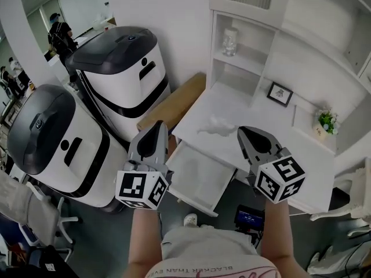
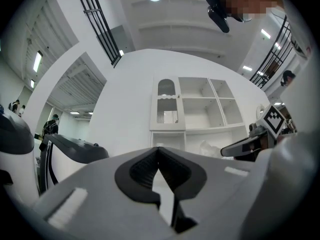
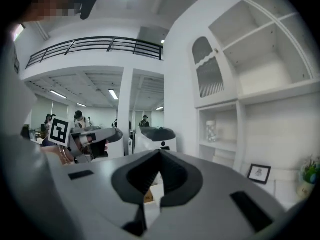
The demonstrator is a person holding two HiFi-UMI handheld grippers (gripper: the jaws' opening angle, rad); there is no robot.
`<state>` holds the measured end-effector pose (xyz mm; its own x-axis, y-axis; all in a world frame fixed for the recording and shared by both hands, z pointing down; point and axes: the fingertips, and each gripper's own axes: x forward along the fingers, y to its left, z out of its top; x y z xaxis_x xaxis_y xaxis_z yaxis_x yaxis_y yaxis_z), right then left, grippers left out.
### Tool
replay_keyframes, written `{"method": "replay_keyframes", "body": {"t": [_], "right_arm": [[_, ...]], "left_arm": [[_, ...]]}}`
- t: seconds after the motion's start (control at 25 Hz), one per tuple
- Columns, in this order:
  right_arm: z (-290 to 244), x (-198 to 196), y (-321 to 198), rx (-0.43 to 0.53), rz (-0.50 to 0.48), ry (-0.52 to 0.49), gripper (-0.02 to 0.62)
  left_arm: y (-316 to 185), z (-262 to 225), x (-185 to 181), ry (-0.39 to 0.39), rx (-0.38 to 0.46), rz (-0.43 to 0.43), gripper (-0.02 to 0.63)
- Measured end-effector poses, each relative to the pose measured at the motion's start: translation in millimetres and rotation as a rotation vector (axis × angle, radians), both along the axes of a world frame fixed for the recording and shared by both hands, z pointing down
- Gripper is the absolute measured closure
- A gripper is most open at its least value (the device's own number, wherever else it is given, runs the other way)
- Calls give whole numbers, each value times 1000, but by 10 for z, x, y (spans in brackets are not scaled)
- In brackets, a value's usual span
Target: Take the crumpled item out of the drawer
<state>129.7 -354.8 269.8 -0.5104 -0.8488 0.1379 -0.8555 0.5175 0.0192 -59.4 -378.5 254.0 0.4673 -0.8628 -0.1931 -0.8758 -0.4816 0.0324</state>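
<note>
One crumpled item [image 1: 217,124] lies on desk [image 1: 240,104], near the right gripper [image 1: 250,131].

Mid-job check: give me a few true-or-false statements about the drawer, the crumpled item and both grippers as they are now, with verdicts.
1. The drawer is pulled open. True.
2. The crumpled item lies in the drawer. False: it lies on the desk top.
3. The right gripper holds the crumpled item. False: its fingers are shut with nothing between them.
4. The left gripper is shut and empty. True.
5. A framed picture stands at the back of the desk. True.
</note>
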Motion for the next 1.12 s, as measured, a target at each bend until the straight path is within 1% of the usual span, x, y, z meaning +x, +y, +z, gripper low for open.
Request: {"method": "replay_keyframes", "body": {"t": [0.08, 0.24, 0.32, 0.48, 0.6, 0.72, 1.12], "right_arm": [[-163, 94, 5, 42, 29, -5, 589], [-425, 250, 32, 125, 93, 23, 589], [-531, 287, 50, 164, 121, 38, 589], [-715, 334, 85, 229, 161, 29, 589], [-813, 367, 109, 266, 189, 44, 589], [-836, 389, 131, 283, 213, 47, 589], [-849, 436, 111, 281, 225, 65, 589]], "left_arm": [[4, -81, 38, -6, 23, 3, 597], [28, -244, 152, -61, 80, 5, 597], [36, -332, 178, -76, 105, 5, 595], [37, -477, 205, -106, 146, -1, 597], [24, -559, 223, -110, 168, -10, 595], [10, -591, 205, -104, 174, -10, 597], [-25, -640, 255, -102, 184, -5, 597]]}}
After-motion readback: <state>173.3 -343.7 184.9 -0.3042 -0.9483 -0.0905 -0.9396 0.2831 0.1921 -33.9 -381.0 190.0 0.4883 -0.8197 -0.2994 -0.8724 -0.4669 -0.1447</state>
